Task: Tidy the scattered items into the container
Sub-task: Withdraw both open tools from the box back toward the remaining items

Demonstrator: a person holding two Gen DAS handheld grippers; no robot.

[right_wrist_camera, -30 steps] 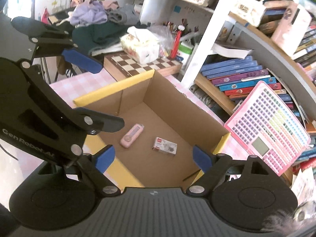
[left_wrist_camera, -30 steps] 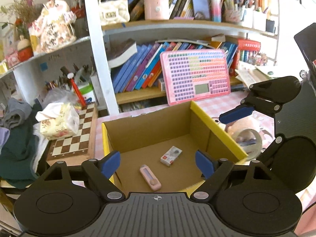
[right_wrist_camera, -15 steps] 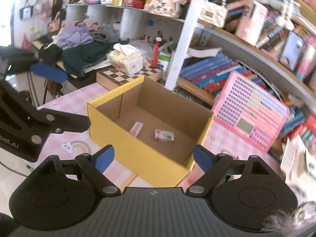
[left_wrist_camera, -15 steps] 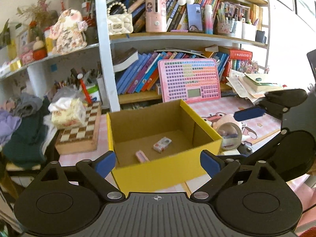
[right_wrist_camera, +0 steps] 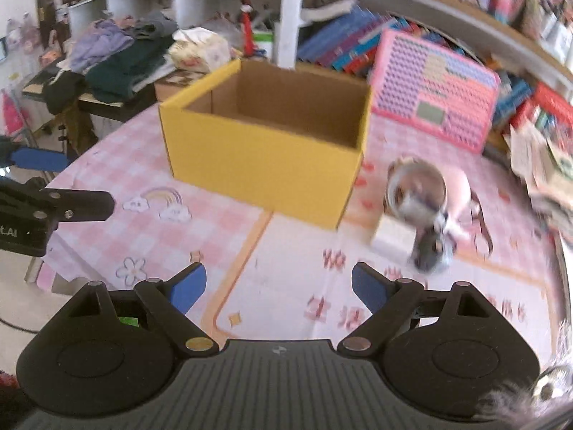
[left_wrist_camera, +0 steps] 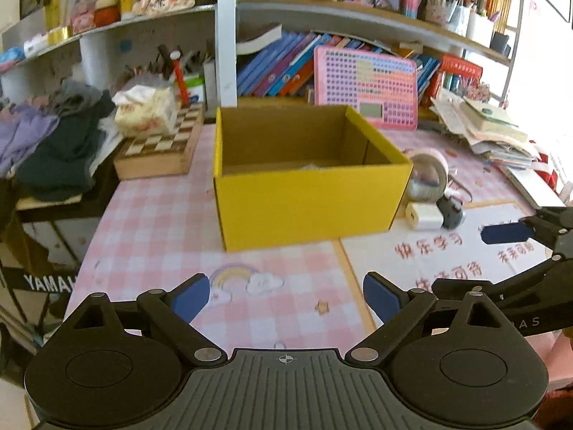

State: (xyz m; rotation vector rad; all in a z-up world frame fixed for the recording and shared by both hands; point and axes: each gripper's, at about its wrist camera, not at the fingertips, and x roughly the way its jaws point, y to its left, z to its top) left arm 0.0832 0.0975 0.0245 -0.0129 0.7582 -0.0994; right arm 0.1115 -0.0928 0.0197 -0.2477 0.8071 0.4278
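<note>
in the left wrist view the left gripper (left_wrist_camera: 285, 295) hangs with fingers spread and empty over the pink checked surface (left_wrist_camera: 154, 222) before the yellow box (left_wrist_camera: 308, 200), while in the right wrist view the right gripper (right_wrist_camera: 278, 288), fingers likewise apart and empty, faces the tape roll (right_wrist_camera: 417, 188) and white block (right_wrist_camera: 393, 238) just right of that box.
</note>
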